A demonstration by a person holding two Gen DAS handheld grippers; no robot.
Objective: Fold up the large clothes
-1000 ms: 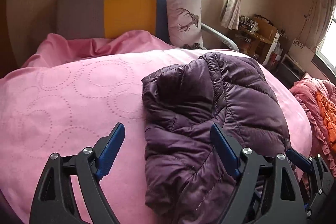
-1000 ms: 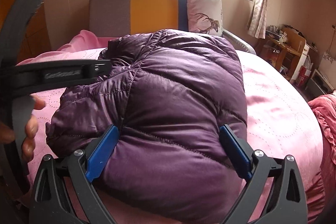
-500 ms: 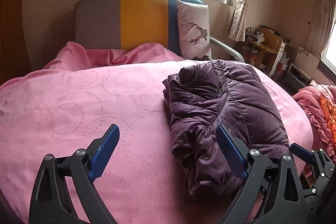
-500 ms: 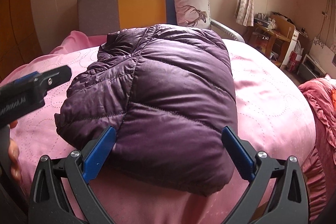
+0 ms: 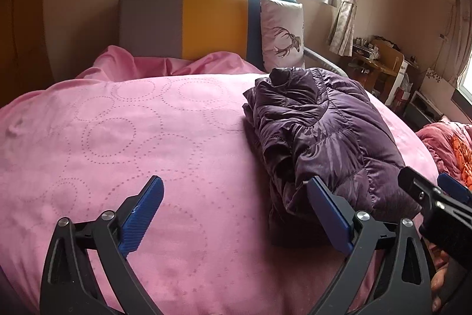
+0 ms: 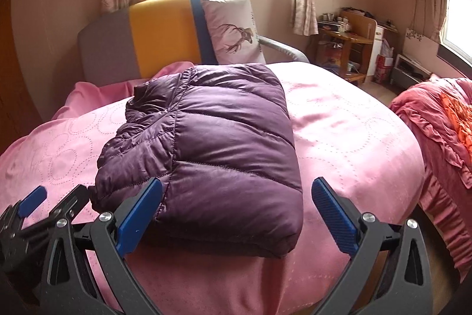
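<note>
A purple quilted down jacket (image 6: 212, 143) lies folded into a thick rectangle on the pink bedspread (image 6: 348, 138), also seen as the jacket (image 5: 321, 138) right of centre in the left wrist view. My left gripper (image 5: 236, 214) hovers over bare bedspread (image 5: 118, 138) just left of the jacket's near edge; its jaws are still opening with nothing between them. My right gripper (image 6: 236, 214) stands open at the jacket's near edge, with the fabric lying loose behind the pads. Each gripper shows at the other view's lower corner.
A grey, yellow and blue headboard (image 5: 191, 19) and a deer-print pillow (image 5: 281, 34) stand at the bed's far end. A wooden desk (image 6: 348, 40) with clutter is at the back right. A red-orange quilt (image 6: 442, 132) lies beside the bed on the right.
Both grippers have drawn back from the jacket toward the bed's near edge. The left jaws spread wider and shifted left over the bedspread. The right view rolled and rose, and the jacket looks smaller.
</note>
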